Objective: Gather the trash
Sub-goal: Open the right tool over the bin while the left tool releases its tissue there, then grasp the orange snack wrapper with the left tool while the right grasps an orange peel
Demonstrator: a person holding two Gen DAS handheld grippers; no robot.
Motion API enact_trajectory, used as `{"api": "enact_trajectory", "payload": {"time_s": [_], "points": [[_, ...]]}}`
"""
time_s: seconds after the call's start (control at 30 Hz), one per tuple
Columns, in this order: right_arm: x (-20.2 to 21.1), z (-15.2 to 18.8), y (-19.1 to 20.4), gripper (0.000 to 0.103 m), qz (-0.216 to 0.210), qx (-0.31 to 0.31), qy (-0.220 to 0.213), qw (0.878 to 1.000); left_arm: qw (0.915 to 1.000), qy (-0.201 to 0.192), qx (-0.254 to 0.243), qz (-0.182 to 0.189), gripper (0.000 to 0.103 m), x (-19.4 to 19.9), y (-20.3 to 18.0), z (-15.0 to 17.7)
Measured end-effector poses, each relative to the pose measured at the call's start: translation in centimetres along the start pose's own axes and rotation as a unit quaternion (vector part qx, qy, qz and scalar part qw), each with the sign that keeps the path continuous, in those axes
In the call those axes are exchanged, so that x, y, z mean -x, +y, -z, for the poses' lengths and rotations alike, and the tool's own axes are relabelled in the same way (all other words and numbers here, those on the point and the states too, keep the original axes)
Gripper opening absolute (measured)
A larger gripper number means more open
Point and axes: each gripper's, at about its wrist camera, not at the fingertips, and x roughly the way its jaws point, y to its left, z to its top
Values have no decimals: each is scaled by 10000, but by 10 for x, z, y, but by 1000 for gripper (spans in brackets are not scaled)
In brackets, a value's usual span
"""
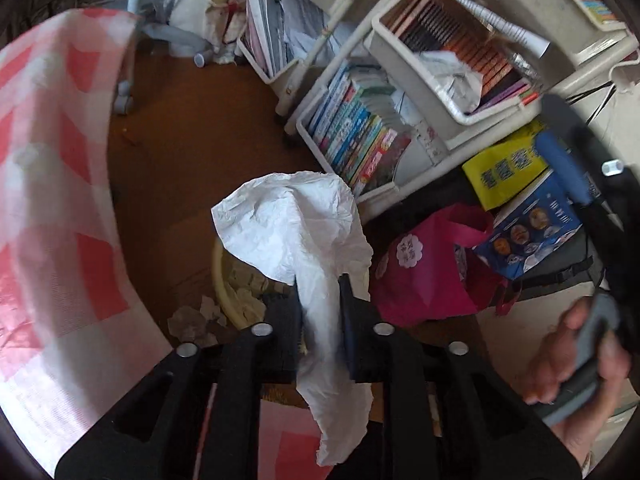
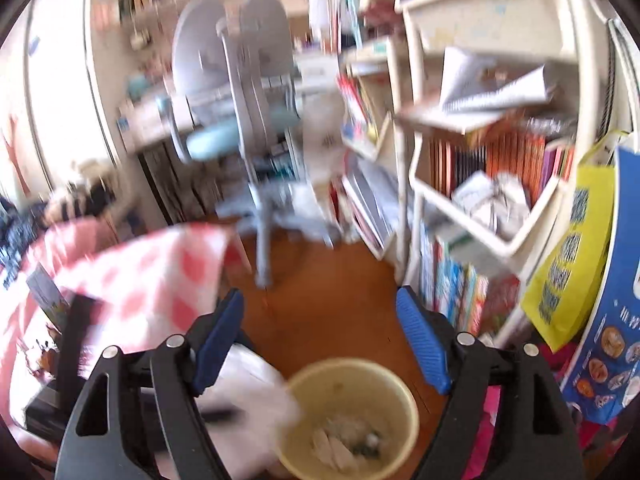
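My left gripper [image 1: 320, 312] is shut on a crumpled white paper sheet [image 1: 296, 220], which hangs above a pale yellow waste bin [image 1: 224, 280] on the brown floor. Crumpled paper scraps [image 1: 192, 320] lie beside the bin. In the right wrist view the same bin [image 2: 348, 416] sits low between the fingers, with paper trash inside. The white sheet [image 2: 248, 396] shows blurred at the bin's left rim. My right gripper [image 2: 320, 344] is open and empty, above the bin. Its handle, held by a hand [image 1: 576, 356], shows at the right of the left wrist view.
A pink checked cloth [image 1: 52, 200] covers the table at the left. Cream book racks [image 1: 400, 128] full of books stand to the right. A magenta bag [image 1: 432, 272], yellow bag [image 1: 504, 172] and blue bag [image 1: 532, 224] lie by the racks. A wheeled chair [image 2: 248, 128] stands farther back.
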Motion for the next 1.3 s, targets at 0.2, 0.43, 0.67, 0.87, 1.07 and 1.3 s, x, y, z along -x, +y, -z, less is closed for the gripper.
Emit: {"api": "enact_trajectory", "payload": {"time_s": [0.2, 0.43, 0.67, 0.87, 1.07, 1.3], "points": [[0, -12, 6, 77, -338, -107, -191, 9992, 9991, -316, 23, -295, 51, 22, -7, -5], [-8, -11, 58, 77, -930, 408, -52, 9948, 9844, -1350, 231, -1104, 62, 146, 54, 36], [-16, 9, 158, 77, -2039, 1258, 421, 9700, 9415, -2282, 1602, -1894, 64, 285, 177, 143], [-22, 43, 256, 67, -2960, 1826, 977, 9325, 8414, -2839, 3973, -2314, 63, 354, 301, 243], [-30, 79, 335, 58, -3238, 2333, 1431, 9057, 8445, -2643, 4101, -2211, 65, 361, 353, 245], [-50, 111, 387, 51, -3148, 2605, 1874, 8933, 8580, -2282, 4121, -2048, 66, 334, 382, 223]]}}
